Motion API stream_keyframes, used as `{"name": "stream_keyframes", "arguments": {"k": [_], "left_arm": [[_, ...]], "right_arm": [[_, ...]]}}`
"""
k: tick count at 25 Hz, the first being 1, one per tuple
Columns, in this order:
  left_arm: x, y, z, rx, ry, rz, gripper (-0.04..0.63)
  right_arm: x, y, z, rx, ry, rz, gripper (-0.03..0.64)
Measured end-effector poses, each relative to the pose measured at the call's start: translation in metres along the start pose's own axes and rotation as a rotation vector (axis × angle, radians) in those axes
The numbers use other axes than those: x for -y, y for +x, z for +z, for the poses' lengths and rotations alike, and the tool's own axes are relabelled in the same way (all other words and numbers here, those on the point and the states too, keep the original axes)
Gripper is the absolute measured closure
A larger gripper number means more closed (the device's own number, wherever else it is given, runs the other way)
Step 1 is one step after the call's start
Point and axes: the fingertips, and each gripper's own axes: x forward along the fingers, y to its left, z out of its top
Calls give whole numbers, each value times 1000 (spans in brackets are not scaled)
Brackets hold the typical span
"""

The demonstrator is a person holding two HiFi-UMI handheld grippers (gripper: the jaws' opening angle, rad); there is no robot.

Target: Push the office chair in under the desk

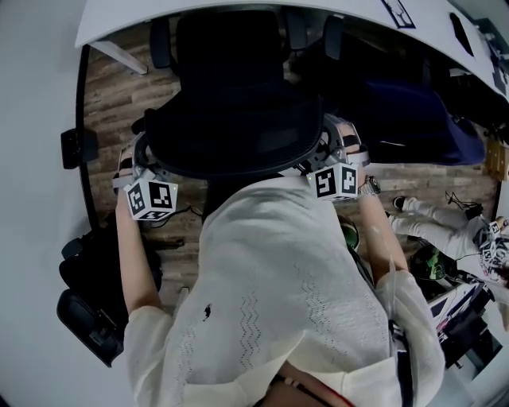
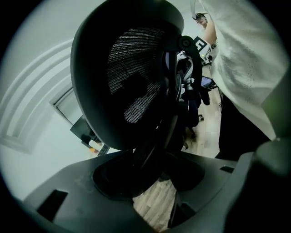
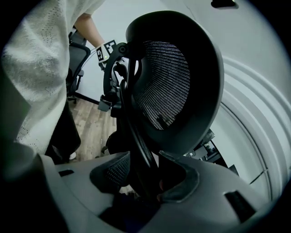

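The left tongs (image 2: 150,178) were closed on a dark strut at the rim of the chair (image 2: 129,77), and the right tongs (image 3: 146,181) gripped the matching strut on its other side. The two holds sat at opposite edges of the back, likely so that a push would run straight and not swing the chair on its casters.

Each strut was thin, hard and curved, probably plastic, and the padded jaw faces pinched it closely. Fine woven mesh stretched inside the rounded frame; it would give under pressure, so the rigid rim was the better hold.

From above, the chair (image 1: 235,103) stood on the wood-plank floor (image 1: 111,87). Its seat already reached under the curved edge of the white surface (image 1: 127,17), while its back stood out towards the person (image 1: 278,302).
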Motion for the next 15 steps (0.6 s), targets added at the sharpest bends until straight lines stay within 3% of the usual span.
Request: {"name": "stream_keyframes", "arguments": {"k": [15], "left_arm": [[-32,20,-15,20,2,5,380]], "right_arm": [[15,31,14,-9,28,-10,419]]}}
